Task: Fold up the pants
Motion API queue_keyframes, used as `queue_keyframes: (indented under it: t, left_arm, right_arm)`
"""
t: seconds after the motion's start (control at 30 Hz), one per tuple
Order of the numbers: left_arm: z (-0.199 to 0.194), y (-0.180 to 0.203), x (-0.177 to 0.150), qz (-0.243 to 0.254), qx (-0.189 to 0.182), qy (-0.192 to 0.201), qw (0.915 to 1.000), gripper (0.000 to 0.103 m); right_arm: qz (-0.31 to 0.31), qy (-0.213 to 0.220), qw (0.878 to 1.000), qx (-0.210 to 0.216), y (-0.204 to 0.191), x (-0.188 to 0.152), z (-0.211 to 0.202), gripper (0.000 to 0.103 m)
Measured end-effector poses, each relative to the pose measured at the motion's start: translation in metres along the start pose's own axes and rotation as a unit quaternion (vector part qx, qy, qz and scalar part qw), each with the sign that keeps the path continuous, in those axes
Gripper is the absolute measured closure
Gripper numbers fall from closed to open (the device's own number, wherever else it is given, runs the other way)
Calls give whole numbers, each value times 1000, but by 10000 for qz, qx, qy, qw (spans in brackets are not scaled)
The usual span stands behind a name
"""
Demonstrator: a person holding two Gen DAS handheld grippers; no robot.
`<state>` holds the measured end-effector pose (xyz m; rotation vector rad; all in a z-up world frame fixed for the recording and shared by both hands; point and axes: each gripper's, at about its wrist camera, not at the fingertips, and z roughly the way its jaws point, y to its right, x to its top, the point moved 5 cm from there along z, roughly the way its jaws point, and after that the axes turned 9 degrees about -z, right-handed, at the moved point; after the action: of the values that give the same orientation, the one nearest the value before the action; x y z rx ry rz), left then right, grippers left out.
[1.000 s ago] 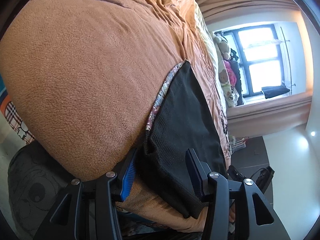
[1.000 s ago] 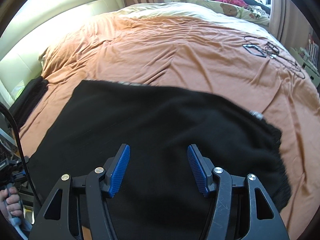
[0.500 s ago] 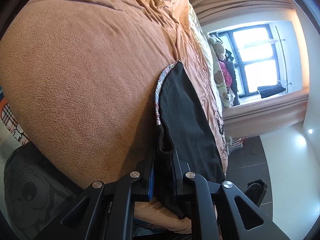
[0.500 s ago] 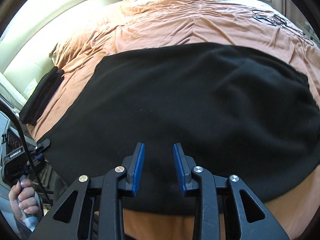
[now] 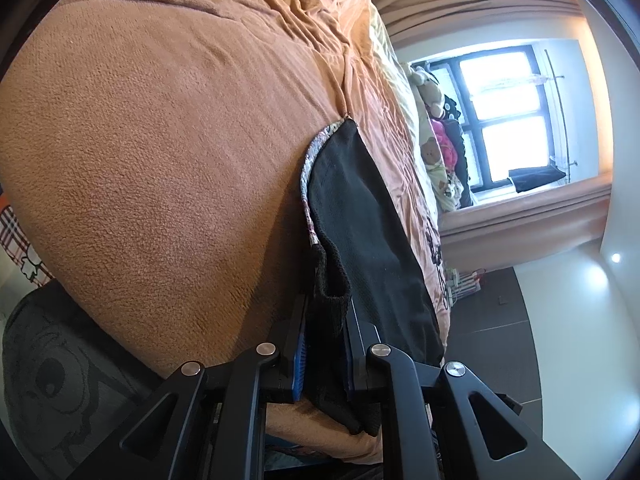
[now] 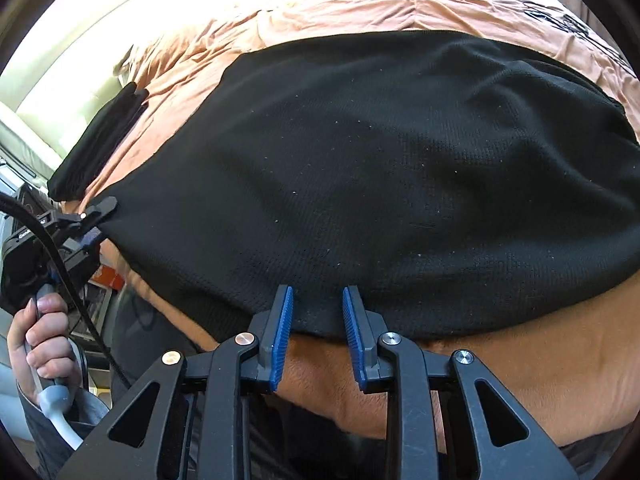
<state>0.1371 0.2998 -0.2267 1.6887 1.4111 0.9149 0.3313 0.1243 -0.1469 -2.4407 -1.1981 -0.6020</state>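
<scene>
Black pants [image 6: 400, 160] lie spread flat on an orange-brown bedspread [image 6: 360, 4]. My left gripper [image 5: 326, 305] is shut on a bunched corner of the pants [image 5: 360, 220], beside a patterned inner band [image 5: 308, 184]. The right wrist view also shows the left gripper [image 6: 96, 216], clamped on the pants' left corner. My right gripper [image 6: 317, 294] points down at the near hem. Its jaws are closing, with the hem's edge between the blue pads [image 6: 282, 332]. A gap still shows, and the cloth lies flat there.
A folded black garment [image 6: 100, 144] lies at the bed's left edge. A person's hand [image 6: 40, 340] grips the left gripper's handle. Wire hangers [image 6: 576, 24] lie on the far right of the bed. Plush toys [image 5: 432, 152] sit below a window [image 5: 508, 116].
The left gripper closed on the pants' corner and stayed there. The right gripper came down to the near hem and its jaws narrowed a lot.
</scene>
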Motion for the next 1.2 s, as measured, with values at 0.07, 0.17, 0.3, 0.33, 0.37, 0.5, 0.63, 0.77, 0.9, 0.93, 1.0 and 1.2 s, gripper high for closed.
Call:
queue_keyframes:
  t: [0.07,0.17,0.3,0.33,0.37,0.5,0.63,0.77,0.9,0.93,1.0,1.2]
  left_arm:
    - [2,-1,-1,-54,16,-52,10000,87]
    - [1,-4,-3,-131,71,-58,9999,87]
    - [0,-4,-2,-190,92,53,9998,85]
    - [0,-4,-1,-187,146,68,9997,85]
    - [1,-4,-1,-192,149,72,9997,85]
    - [3,-7,3,-253,248,168,9992,85]
    - [5,-13,7,-418,409,208,9981,78]
    - [4,-17,7,-534,441,270,9972,76]
    - [5,-18,8,-665,486,323,9961,76]
    - [5,-17,8,-675,503,342,9959,76]
    - [5,-17,7,-652,572,372,9955,76]
    - [6,-14,6,-657,692,460,9944,76]
  right_arm:
    - [58,98,9999,73,1,7,-8,80]
    - [2,261,9996,-72,6,20,-17,80]
    - [145,307,9992,-228,23,38,-14,79]
    - [179,304,9991,-253,27,40,-12,79]
    - [214,298,9990,-268,29,43,-8,79]
    - [462,238,9983,-274,40,59,11,79]
    - [657,127,9971,-361,47,70,34,80]
    - [701,80,9967,-410,55,86,47,80]
    - [723,51,9964,-444,61,102,58,80]
    - [713,38,9963,-470,62,107,61,80]
    - [731,21,9962,-466,64,116,67,80]
    - [711,32,9963,-476,69,138,85,88]
